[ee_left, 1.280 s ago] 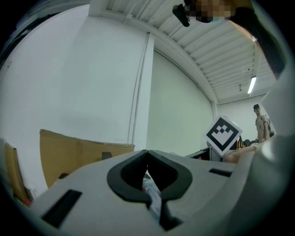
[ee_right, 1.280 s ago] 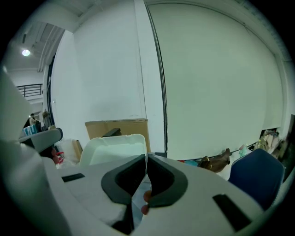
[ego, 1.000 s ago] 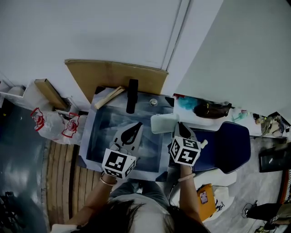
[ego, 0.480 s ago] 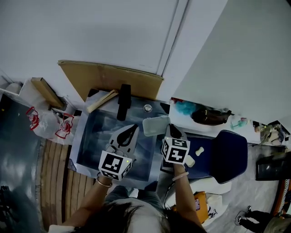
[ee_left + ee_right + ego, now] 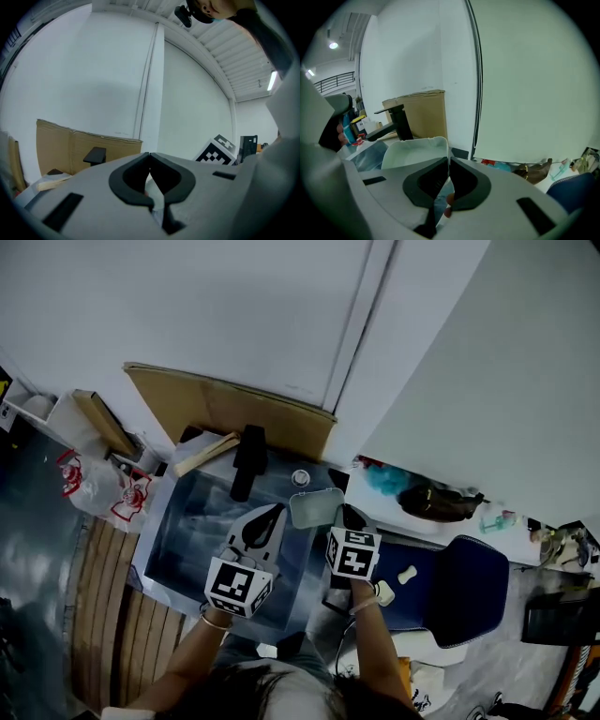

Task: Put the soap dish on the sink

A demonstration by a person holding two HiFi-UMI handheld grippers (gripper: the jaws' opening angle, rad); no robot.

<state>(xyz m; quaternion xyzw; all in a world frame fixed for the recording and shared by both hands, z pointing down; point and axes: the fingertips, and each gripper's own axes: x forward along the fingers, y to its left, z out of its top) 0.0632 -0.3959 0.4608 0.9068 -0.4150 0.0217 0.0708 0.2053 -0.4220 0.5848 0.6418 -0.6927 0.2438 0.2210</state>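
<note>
The pale, rounded-cornered plastic soap dish (image 5: 314, 507) is hanging at the centre of the head view, just over the right-hand edge of the steel sink (image 5: 195, 542). It is sitting a little right of the black faucet (image 5: 246, 457). The right gripper (image 5: 448, 164) is pinching the dish's near rim, jaws clamped on the thin wall. The left gripper (image 5: 149, 161) is hovering over the basin with its jaws pressed together on nothing.

The dish is probably light, stiff and smooth, so it is likely to pivot or slip in a rim pinch. The middle of a long side seems the safest hold.

Counted: one soap dish, one sink, one faucet, two grippers.
</note>
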